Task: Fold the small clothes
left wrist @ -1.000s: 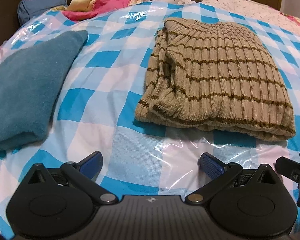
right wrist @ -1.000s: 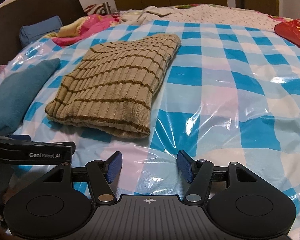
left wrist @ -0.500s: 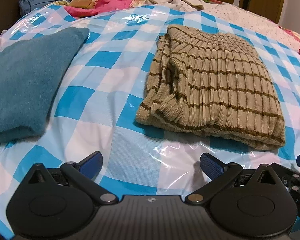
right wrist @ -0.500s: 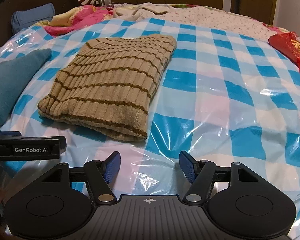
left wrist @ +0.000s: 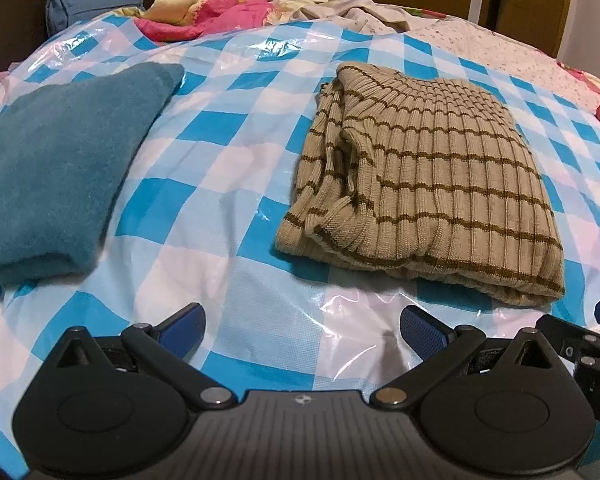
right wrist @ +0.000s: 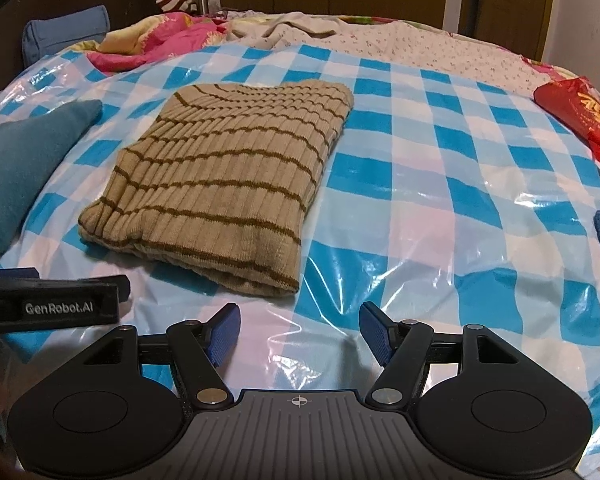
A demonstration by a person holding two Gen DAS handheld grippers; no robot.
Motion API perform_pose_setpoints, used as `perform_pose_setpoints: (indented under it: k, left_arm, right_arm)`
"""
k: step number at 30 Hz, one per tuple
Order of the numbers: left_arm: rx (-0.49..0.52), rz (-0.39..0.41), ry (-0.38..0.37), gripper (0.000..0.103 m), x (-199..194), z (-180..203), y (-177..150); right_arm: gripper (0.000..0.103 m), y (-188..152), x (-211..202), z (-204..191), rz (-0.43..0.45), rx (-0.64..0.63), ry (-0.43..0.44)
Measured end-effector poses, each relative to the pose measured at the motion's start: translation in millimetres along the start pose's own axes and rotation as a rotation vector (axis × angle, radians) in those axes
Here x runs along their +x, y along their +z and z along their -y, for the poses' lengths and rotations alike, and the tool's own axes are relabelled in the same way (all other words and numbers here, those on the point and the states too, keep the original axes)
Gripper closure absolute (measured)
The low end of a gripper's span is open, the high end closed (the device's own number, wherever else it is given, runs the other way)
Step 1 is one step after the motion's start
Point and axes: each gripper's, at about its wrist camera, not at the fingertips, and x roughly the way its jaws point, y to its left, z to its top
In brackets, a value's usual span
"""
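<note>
Folded sweater [right wrist: 224, 184] lies mid-bed; both grippers [left wrist: 302, 326] [right wrist: 298, 330], fingers open and empty. Next: fetch another garment.

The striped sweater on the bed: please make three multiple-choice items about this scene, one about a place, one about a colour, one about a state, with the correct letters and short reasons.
1. Where does the teal garment lie, seen from the left wrist?
A. on top of the striped sweater
B. left of the striped sweater, apart from it
C. between the gripper fingers

2. What colour are the stripes on the striped sweater?
A. brown
B. red
C. white

3. In what state is the right gripper?
A. shut on the sweater
B. shut with nothing in it
C. open with nothing in it

Answers:
1 B: checkered sheet shows between the two garments.
2 A: thin brown lines cross the beige knit.
3 C: only sheet shows between its blue pads, short of the sweater.
</note>
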Motion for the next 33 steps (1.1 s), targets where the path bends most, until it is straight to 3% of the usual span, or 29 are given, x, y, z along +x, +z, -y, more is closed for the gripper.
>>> perform_pose_setpoints:
  k: [33]
  left_arm:
    - [0.059, 0.016, 0.018, 0.000, -5.0, 8.2, -3.1]
  right_arm:
    - [0.031, 7.2, 7.4, -7.9, 0.001, -0.001, -0.036]
